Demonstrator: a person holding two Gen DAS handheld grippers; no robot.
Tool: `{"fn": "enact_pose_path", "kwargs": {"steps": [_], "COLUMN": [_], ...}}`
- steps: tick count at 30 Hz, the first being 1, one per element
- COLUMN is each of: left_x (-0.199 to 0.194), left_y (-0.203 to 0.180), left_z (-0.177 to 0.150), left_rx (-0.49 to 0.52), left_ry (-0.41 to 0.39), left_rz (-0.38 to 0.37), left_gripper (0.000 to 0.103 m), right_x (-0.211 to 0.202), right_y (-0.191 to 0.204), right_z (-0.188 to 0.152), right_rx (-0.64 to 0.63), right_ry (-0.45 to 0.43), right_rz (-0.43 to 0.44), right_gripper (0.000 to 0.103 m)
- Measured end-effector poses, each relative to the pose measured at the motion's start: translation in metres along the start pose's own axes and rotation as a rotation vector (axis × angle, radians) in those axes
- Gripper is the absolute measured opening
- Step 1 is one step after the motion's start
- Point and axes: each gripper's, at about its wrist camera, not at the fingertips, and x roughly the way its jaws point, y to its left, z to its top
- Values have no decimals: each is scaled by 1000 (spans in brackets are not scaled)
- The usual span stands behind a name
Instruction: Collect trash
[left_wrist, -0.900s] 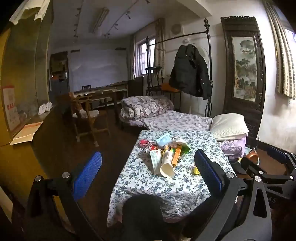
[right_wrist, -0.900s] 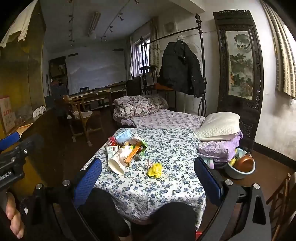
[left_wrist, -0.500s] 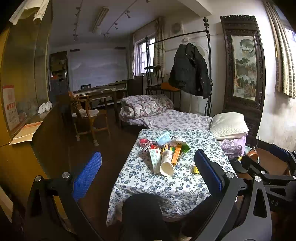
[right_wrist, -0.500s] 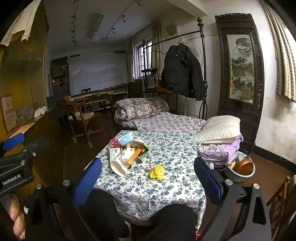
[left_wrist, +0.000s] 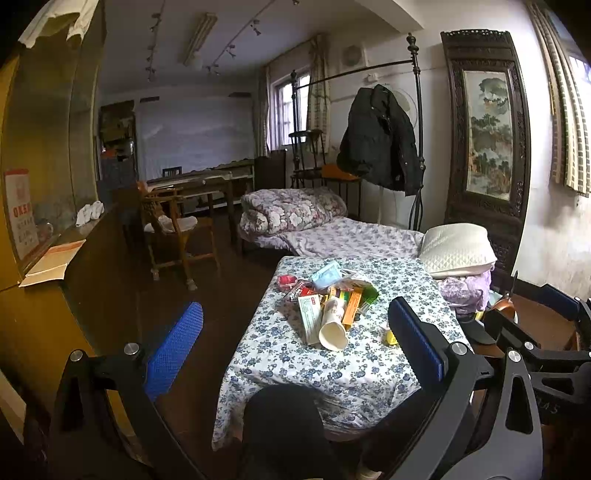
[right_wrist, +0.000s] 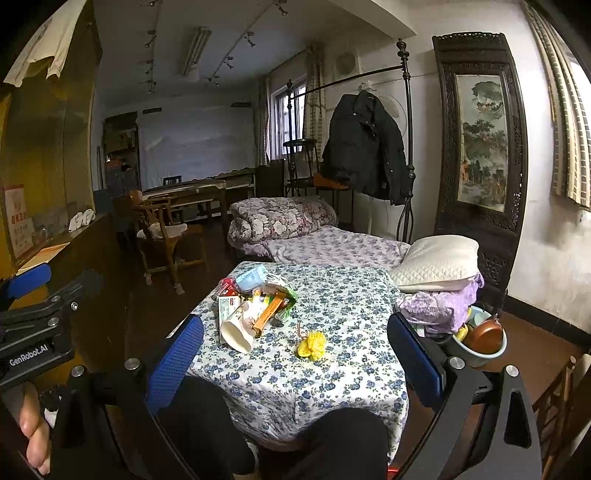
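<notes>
On the flowered table (right_wrist: 332, 373), with both the left gripper (left_wrist: 295, 343) and right gripper (right_wrist: 295, 354) spread wide and empty, approach the paper cup (right_wrist: 238, 328) first, squeezing gently.

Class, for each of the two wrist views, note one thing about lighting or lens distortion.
Left wrist view: fisheye bends the carved screen and black corners vignette the frame. Right wrist view: the window glares white while the floor under the table sinks into shadow.

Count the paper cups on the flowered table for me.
1. A white paper cup lies on its side at the near edge of the trash pile, mouth toward the cameras. The pile may hide others.
</notes>
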Motion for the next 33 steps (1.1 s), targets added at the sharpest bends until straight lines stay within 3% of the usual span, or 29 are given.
{"fn": "enact_pose_path", "kwargs": {"steps": [14, 18, 33], "left_x": [1, 1, 1], "left_y": [2, 3, 4], "left_z": [-2, -1, -2], "left_rx": [-4, -5, -5], "left_ry": [1, -1, 0], "left_rz": [0, 0, 0], "left_gripper": [96, 96, 96], "right_x": [-6, -3, -3], "right_y": [-3, 2, 5], "right_z": [-1, 2, 2], "right_rx": [40, -8, -30], "right_ry": [-44, 2, 9], "right_rz": [21, -1, -6], "right_gripper": [97, 97, 97]}}
